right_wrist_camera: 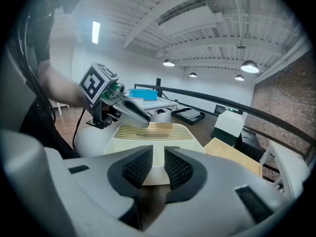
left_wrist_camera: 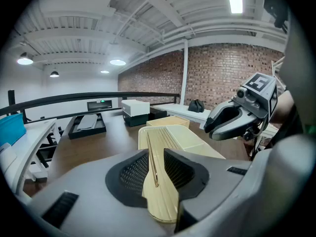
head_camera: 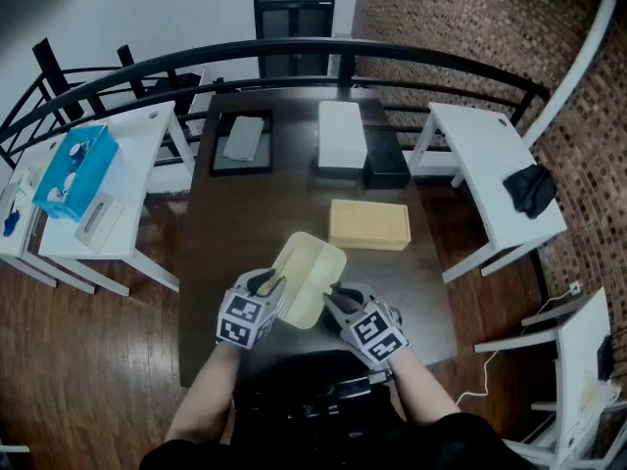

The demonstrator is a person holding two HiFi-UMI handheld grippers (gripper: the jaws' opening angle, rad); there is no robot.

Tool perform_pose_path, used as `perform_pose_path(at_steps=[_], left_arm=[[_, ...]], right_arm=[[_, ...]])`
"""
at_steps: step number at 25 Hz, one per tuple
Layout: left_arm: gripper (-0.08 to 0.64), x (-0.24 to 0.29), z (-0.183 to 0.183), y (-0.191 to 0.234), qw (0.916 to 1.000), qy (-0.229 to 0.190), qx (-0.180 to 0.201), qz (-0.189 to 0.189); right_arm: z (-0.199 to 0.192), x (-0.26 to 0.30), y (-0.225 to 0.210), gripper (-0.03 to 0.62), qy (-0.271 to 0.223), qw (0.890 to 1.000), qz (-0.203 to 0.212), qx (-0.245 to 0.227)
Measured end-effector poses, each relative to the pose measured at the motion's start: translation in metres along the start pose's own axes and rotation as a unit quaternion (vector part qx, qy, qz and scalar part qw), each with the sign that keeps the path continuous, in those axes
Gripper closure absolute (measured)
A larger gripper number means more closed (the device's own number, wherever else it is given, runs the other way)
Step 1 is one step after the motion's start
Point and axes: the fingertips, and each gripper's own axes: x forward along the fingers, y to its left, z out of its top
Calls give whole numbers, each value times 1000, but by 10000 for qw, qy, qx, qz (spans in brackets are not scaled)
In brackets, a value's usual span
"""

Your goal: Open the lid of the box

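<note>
Box (head_camera: 328,262) sits by the worktop (head_camera: 245,213) near edge, long axis pointing away, between both grippers. Left gripper (head_camera: 274,297) is clamped on the lid (left_wrist_camera: 161,201) edge, and right gripper (head_camera: 333,298) is clamped on the box's near wall.

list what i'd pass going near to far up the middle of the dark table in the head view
cream box → tan box → white box
</note>
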Motion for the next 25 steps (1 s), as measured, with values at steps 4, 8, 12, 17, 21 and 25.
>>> perform_pose_path(at_steps=[4, 8, 12, 17, 21, 25], left_arm=[[469, 3, -6, 5, 9999, 91, -78, 109], [521, 3, -6, 7, 9997, 136, 9, 185], [528, 4, -7, 4, 9997, 177, 140, 107], [537, 5, -8, 0, 9991, 255, 326, 53], [538, 6, -8, 2, 9992, 284, 269, -28], [540, 7, -8, 2, 9992, 344, 155, -93]], right_arm=[[-3, 11, 3, 517, 307, 9978, 29, -591], [-5, 25, 1, 517, 454, 9978, 105, -481], [-15, 40, 2, 517, 702, 9965, 169, -428], [-21, 50, 5, 517, 961, 9946, 293, -277], [-25, 57, 0, 568, 1281, 9910, 166, -342], [-26, 58, 0, 568, 1421, 9888, 174, -430]])
